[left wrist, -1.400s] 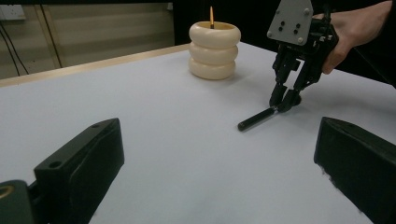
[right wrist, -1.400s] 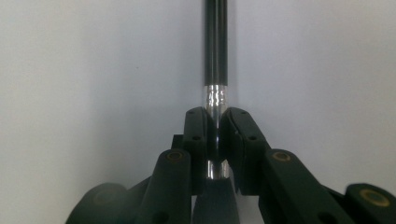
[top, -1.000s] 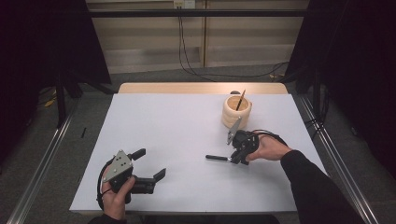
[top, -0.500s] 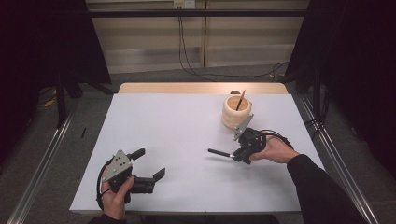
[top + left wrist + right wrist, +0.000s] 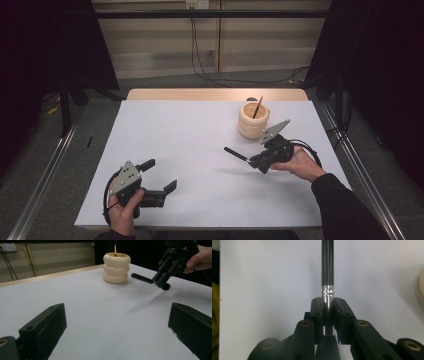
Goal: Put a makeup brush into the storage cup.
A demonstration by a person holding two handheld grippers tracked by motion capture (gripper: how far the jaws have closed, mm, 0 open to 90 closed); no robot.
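The right gripper [image 5: 250, 159] is clamped on a black stick [image 5: 327, 277] with a shiny metal band, held above the table [image 5: 190, 135] just in front of the cream pot [image 5: 253, 120] (a thin wooden stick stands in it). The left gripper [image 5: 161, 176], well away from the pot, has its jaws apart with nothing between them.

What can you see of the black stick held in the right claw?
The black stick is a slim, straight rod with a glossy dark shaft and a shiny metal band, like a brush or pen handle. The right claw is shut on it at the band end, pads pressing both sides. In the high view it juts from the claw roughly level above the white table, casting a shadow, free end toward the table's middle, apart from the cream ribbed holder.
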